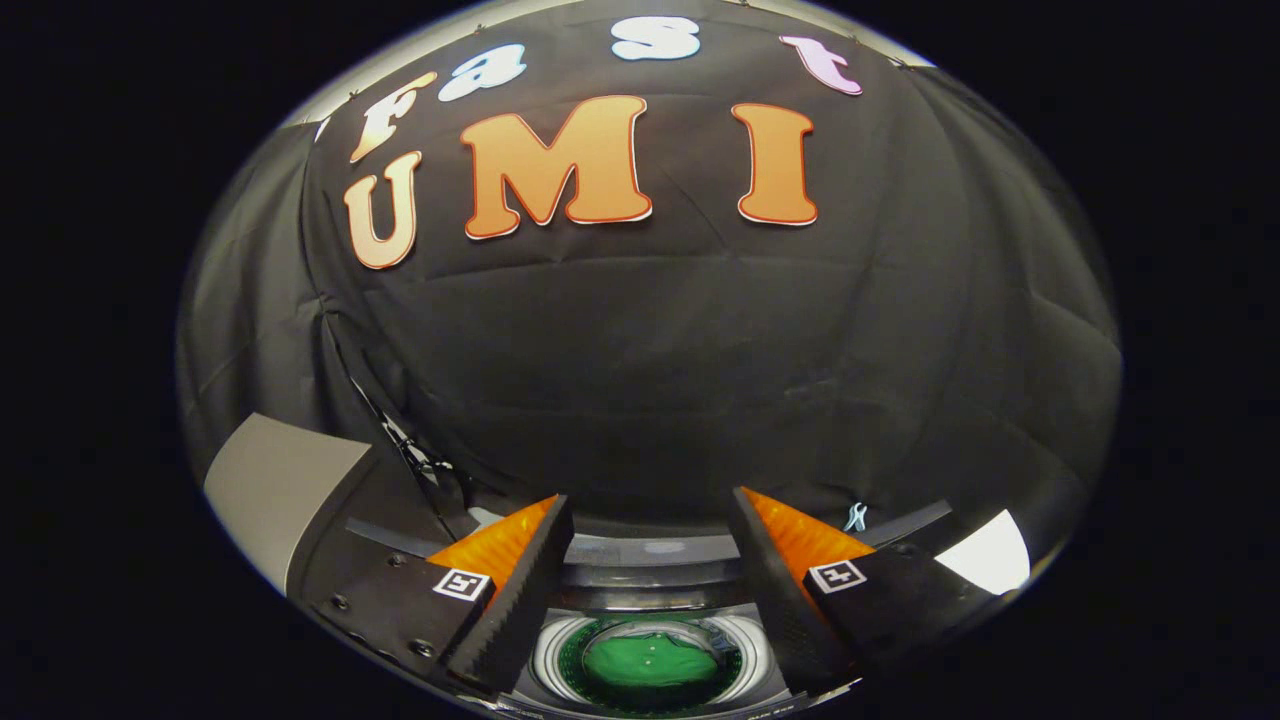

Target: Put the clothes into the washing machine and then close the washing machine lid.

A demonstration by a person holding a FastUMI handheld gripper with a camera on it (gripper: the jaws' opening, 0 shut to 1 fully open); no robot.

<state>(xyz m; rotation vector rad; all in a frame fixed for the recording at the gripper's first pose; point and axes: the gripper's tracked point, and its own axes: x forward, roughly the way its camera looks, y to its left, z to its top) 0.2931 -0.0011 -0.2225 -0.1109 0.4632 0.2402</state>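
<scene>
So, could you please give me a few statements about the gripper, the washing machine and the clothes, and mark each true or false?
1. The gripper is open, with nothing between its fingers. True.
2. A green garment lies in the washing machine drum. True.
3. The gripper is clamped on the green garment. False: the garment lies below, apart from the fingers.
4. The garment in the drum is red. False: it is green.
</scene>
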